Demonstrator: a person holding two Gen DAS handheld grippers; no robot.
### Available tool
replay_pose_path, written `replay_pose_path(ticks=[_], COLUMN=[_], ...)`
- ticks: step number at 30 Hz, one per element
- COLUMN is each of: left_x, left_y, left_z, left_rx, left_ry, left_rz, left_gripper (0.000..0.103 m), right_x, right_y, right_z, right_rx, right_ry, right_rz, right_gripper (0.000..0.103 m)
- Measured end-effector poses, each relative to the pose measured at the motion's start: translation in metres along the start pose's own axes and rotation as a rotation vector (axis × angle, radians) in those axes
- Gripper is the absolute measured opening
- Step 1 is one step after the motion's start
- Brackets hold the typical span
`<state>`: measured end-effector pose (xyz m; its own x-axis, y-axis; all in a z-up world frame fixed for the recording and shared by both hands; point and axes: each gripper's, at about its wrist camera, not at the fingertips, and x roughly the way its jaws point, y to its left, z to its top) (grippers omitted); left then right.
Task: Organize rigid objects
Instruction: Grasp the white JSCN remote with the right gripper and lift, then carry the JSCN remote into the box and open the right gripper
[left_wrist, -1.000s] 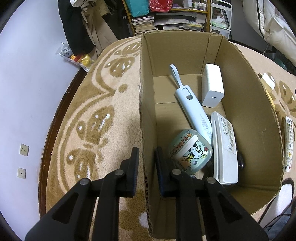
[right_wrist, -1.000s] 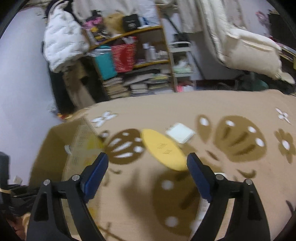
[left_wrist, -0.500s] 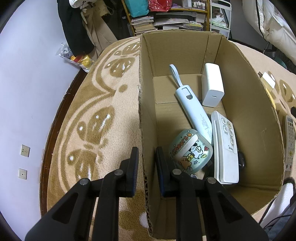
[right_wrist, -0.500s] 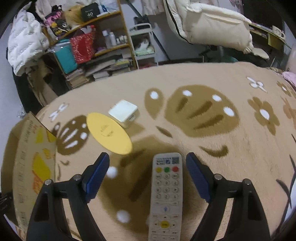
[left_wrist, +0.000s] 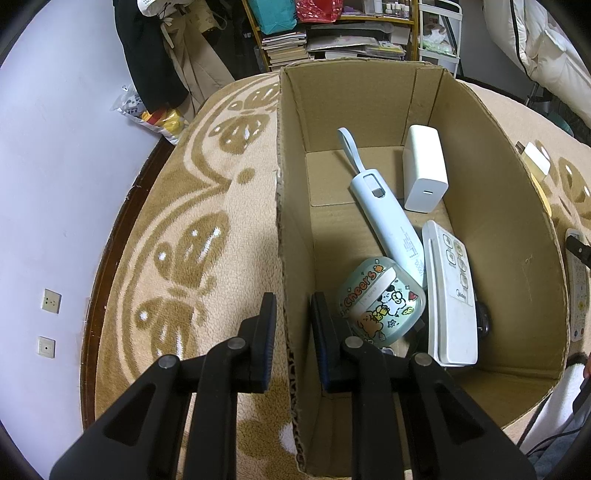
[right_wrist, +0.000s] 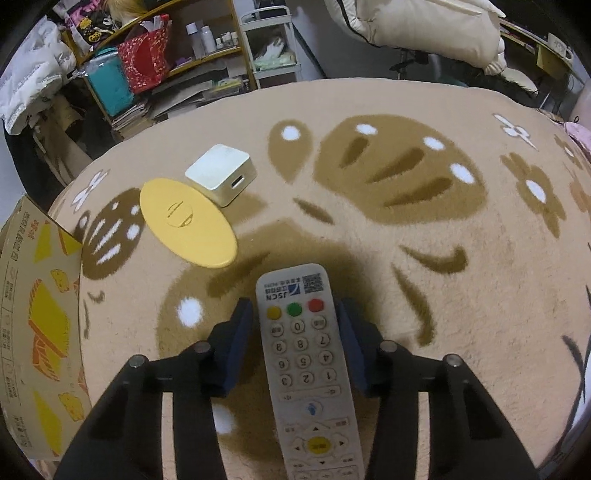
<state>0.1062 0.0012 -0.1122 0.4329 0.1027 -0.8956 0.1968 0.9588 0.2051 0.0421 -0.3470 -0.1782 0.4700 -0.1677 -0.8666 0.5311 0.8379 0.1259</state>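
Observation:
My left gripper (left_wrist: 293, 310) is shut on the left wall of the open cardboard box (left_wrist: 291, 206), one finger inside, one outside. Inside the box lie a pale blue handheld device (left_wrist: 384, 218), a white power bank (left_wrist: 423, 173), a white remote (left_wrist: 448, 295) and a round cartoon tin (left_wrist: 380, 302). My right gripper (right_wrist: 295, 325) is low over the carpet, with its jaws on both sides of a grey-white remote control (right_wrist: 306, 365), close to its edges. A yellow disc (right_wrist: 188, 221) and a white cube charger (right_wrist: 221, 173) lie beyond it.
The box's printed outer wall (right_wrist: 37, 332) stands left of my right gripper. The patterned beige carpet (right_wrist: 443, 258) stretches right. Cluttered shelves (right_wrist: 166, 66) and bedding (right_wrist: 424, 29) are at the back. The grey remote also shows past the box in the left wrist view (left_wrist: 578, 288).
My right gripper swung right from the box, dropped down over the grey remote and narrowed its jaws around it. My left gripper and the box stayed still.

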Motion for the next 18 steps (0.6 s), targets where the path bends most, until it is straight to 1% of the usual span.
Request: replay_pose_path(ticks=[6,9,12,15,18], left_x=[0.001,0.001,0.000,0.001,0.001], left_y=[0.002,0.002,0.002,0.002,0.002], left_z=[0.000,0.000,0.000,0.000,0.000], left_rx=[0.002,0.000,0.003,0.002,0.003], left_ry=[0.000,0.000,-0.001,0.000,0.000], left_rz=[-0.001,-0.002,-0.001,-0.001,0.000], left_gripper=[0.019,0.019,0.019,0.019,0.019], right_x=[0.001,-0.002,-0.014,-0.031,-0.041], right_y=[0.007,0.018,0.030,0.042,0.054], right_z=[-0.002,-0.002,0.003,0.007,0.010], right_rx=[-0.030,-0.066,-0.095,-0.115,-0.139], right_ry=[-0.003,-0.015,-0.065,-0.109,-0.124], right_rz=[-0.018,-0.038,-0.003,0.054,0.092], right_gripper=[0.047,0.046,0.045,0.045,0.045])
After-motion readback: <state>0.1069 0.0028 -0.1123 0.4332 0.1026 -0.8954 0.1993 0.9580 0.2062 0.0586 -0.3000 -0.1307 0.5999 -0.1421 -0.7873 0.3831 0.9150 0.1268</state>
